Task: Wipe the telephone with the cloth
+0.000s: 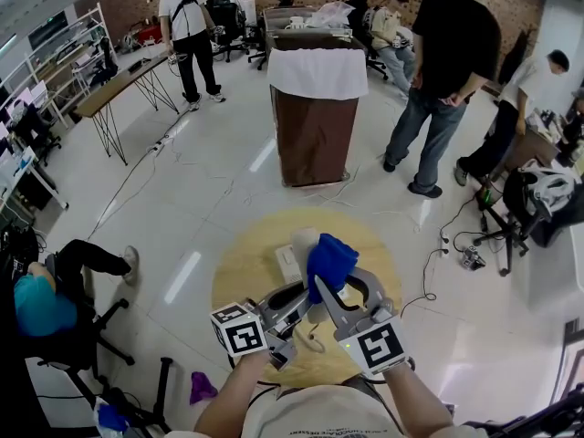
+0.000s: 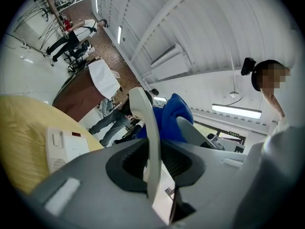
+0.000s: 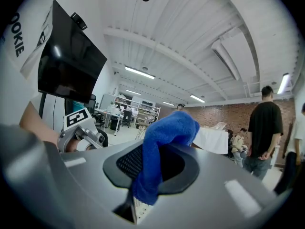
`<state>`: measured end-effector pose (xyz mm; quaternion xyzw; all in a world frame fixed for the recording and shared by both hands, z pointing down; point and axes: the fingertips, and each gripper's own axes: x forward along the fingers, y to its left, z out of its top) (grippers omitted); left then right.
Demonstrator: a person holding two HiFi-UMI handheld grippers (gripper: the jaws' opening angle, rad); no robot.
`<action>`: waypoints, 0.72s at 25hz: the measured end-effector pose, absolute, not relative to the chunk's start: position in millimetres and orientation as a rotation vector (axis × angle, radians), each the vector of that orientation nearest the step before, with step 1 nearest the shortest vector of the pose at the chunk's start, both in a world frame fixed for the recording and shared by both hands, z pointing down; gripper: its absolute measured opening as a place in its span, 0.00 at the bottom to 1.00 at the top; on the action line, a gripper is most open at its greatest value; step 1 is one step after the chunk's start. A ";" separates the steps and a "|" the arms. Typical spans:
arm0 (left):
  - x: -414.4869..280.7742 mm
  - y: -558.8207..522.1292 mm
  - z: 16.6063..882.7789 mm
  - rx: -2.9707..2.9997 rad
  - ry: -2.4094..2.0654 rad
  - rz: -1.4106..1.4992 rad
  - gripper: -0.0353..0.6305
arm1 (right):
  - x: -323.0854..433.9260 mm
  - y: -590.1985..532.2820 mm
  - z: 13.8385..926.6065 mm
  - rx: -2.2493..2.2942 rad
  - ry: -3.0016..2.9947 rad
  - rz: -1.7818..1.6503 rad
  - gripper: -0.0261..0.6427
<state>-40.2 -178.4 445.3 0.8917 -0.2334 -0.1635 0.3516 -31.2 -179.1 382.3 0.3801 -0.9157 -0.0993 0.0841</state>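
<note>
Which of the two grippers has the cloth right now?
The right gripper: its jaws are shut on the blue cloth. The left gripper is clamped on the white telephone handset instead.

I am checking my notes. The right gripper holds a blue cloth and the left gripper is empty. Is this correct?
Not fully. The left gripper is not empty: the left gripper view shows its jaws closed on the white telephone handset. The right gripper does hold the blue cloth.
</note>
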 end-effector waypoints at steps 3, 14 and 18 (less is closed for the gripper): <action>-39.6 -175.7 443.4 2.320 -0.609 -0.407 0.17 | -32.8 -181.5 379.2 1.128 -2.727 -0.316 0.14; -32.0 -164.2 445.0 2.370 -0.624 -0.339 0.17 | -41.4 -200.4 357.4 1.143 -2.729 -0.398 0.14; -31.9 -161.5 445.0 2.392 -0.637 -0.313 0.17 | -46.2 -207.3 350.0 1.142 -2.735 -0.426 0.14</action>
